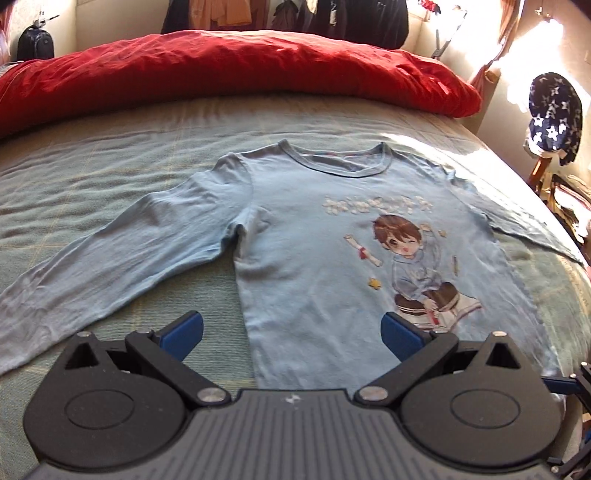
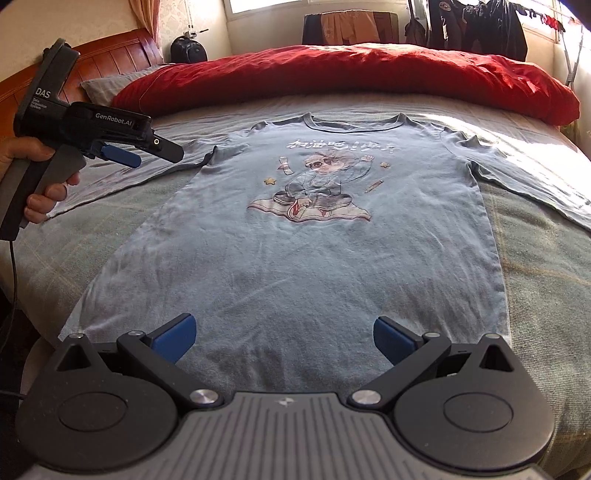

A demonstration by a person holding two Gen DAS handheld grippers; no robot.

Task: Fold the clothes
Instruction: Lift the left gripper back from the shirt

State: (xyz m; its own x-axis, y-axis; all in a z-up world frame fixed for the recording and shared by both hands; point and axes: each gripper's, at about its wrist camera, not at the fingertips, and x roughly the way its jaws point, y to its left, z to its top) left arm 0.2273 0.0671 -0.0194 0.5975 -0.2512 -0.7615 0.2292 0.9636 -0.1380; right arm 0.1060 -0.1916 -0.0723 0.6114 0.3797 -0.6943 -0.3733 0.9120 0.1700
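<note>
A light blue long-sleeved shirt (image 1: 306, 236) with a cartoon print lies flat and face up on the bed, collar away from me and both sleeves spread out. My left gripper (image 1: 291, 332) hovers open over the shirt's left side seam near the hem, holding nothing. From the right wrist view the same shirt (image 2: 295, 258) fills the middle, and my right gripper (image 2: 284, 338) stands open above its hem with nothing between the blue pads. The left gripper (image 2: 147, 151), held by a hand (image 2: 33, 184), hangs over the left sleeve.
A green-grey bedspread (image 2: 535, 258) covers the bed. A red duvet (image 2: 332, 77) is bunched along the far side. A wooden headboard (image 2: 110, 59) and grey pillow (image 2: 107, 88) are at the left. Hanging clothes (image 2: 476, 26) line the back wall.
</note>
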